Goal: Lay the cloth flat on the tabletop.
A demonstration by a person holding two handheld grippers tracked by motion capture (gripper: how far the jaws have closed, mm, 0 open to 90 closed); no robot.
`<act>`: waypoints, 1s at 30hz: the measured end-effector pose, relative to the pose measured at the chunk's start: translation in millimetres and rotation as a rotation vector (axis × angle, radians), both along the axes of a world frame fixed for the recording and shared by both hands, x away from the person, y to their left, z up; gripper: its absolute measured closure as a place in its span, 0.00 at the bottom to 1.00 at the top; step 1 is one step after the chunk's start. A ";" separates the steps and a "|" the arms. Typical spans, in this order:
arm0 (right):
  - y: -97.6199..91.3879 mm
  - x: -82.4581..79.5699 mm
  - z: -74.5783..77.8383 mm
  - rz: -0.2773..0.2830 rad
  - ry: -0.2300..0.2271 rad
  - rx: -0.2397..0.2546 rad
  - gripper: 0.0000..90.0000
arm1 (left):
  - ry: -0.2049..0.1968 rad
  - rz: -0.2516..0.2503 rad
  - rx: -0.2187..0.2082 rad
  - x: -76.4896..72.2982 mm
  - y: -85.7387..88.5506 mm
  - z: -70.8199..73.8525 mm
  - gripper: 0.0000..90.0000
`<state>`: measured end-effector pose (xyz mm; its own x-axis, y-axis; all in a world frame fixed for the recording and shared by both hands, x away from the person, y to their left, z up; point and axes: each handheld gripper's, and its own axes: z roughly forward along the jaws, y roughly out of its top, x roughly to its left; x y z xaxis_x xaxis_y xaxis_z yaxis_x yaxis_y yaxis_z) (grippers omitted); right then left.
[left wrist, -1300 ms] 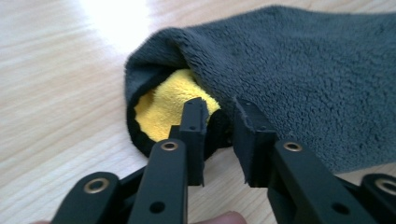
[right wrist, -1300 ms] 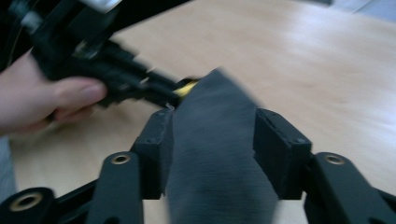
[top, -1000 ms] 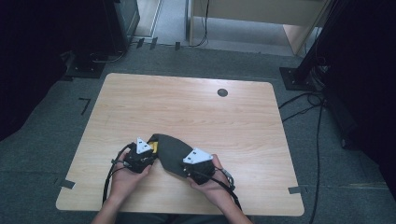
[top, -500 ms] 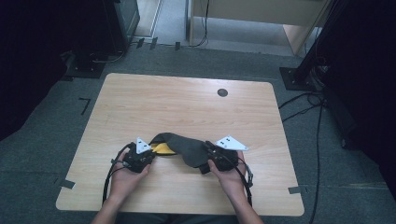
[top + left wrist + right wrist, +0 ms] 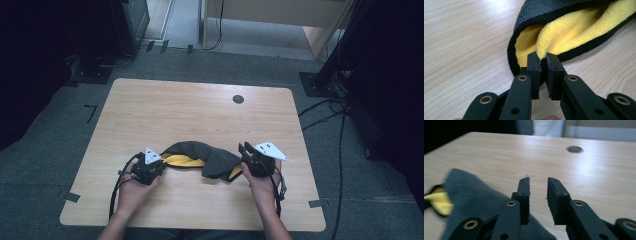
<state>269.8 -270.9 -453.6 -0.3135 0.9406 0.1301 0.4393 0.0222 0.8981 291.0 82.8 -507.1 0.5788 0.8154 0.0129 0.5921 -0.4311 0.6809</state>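
A dark grey cloth with a yellow inner side (image 5: 202,157) lies bunched on the wooden table (image 5: 190,115) near its front edge. My left gripper (image 5: 150,165) sits at the cloth's left end, its jaws shut on the black-trimmed yellow edge (image 5: 541,53). My right gripper (image 5: 246,152) is at the cloth's right end, tilted up, its jaws open with nothing between them (image 5: 538,183). The grey cloth (image 5: 471,195) lies to the left of and below those jaws.
A round cable hole (image 5: 238,99) sits in the table near its far edge, seen too in the right gripper view as a hole (image 5: 575,149). Black stands (image 5: 95,70) and cables (image 5: 330,107) lie on the carpet around the table.
My right gripper moved to the right, stretching the cloth out, then let it go and now stands open. The left gripper has kept its hold and place.
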 end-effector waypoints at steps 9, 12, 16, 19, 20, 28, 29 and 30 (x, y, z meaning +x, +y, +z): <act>33.1 6.4 -10.2 0.302 0.117 -0.064 0.40 | -0.067 -0.077 -0.155 -12.2 -11.2 11.6 0.72; 38.9 15.5 -36.3 0.236 0.213 -0.188 0.43 | -0.041 -0.098 -0.132 -12.9 -19.8 5.7 0.68; 35.6 18.8 -47.1 0.252 0.278 -0.129 0.65 | -0.025 -0.101 -0.131 -12.0 -22.3 2.1 0.68; 37.8 16.1 -46.9 0.274 0.293 -0.093 0.85 | -0.025 -0.100 -0.139 -11.9 -22.3 2.4 0.67; 41.8 13.4 -47.6 0.265 0.294 -0.077 0.89 | -0.025 -0.101 -0.140 -12.0 -22.5 2.3 0.66; 64.6 0.5 -48.5 0.422 0.440 0.172 0.91 | -0.043 -0.134 -0.123 -15.5 -27.3 2.3 0.65; 76.8 -4.5 -48.6 0.478 0.468 0.209 0.90 | -0.045 -0.125 -0.121 -15.3 -26.7 2.2 0.64; 76.8 -4.5 -48.6 0.478 0.468 0.209 0.90 | -0.045 -0.114 -0.125 -14.5 -25.1 2.2 0.64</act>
